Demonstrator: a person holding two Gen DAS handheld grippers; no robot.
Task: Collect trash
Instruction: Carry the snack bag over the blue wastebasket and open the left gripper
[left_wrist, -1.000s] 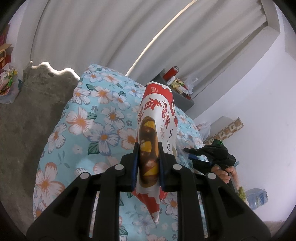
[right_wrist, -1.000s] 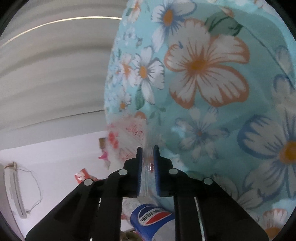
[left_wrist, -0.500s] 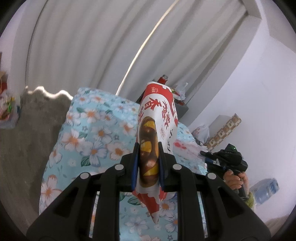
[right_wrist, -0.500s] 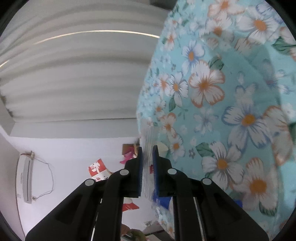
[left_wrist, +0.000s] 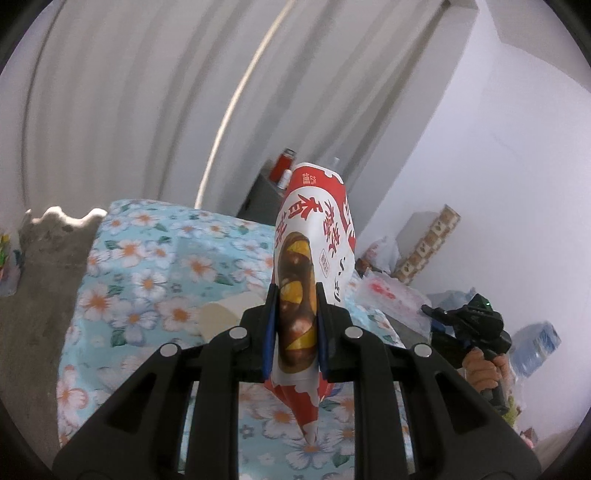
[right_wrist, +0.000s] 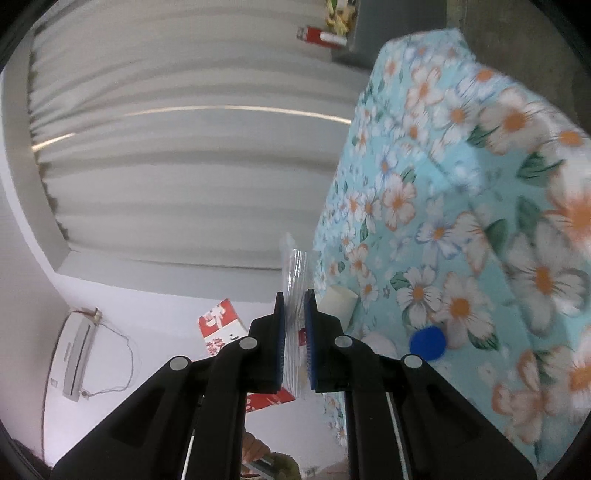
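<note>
I see a floral bedsheet (left_wrist: 155, 266) at 9 o'clock, grey curtains (left_wrist: 147, 92) at 12, a wall AC unit (right_wrist: 75, 358) at 8 in right cam.

A red-and-white snack wrapper (left_wrist: 314, 258) with a chestnut picture stands upright, pinched at its lower part. A crumpled clear plastic bag (right_wrist: 295, 280) is likewise clamped, sticking upward.

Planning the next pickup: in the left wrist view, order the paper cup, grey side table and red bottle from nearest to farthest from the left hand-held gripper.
1. Paper cup, on the floral cover, just left of the left hand-held gripper.
2. Grey side table, beyond the bed.
3. Red bottle, on that table.
</note>
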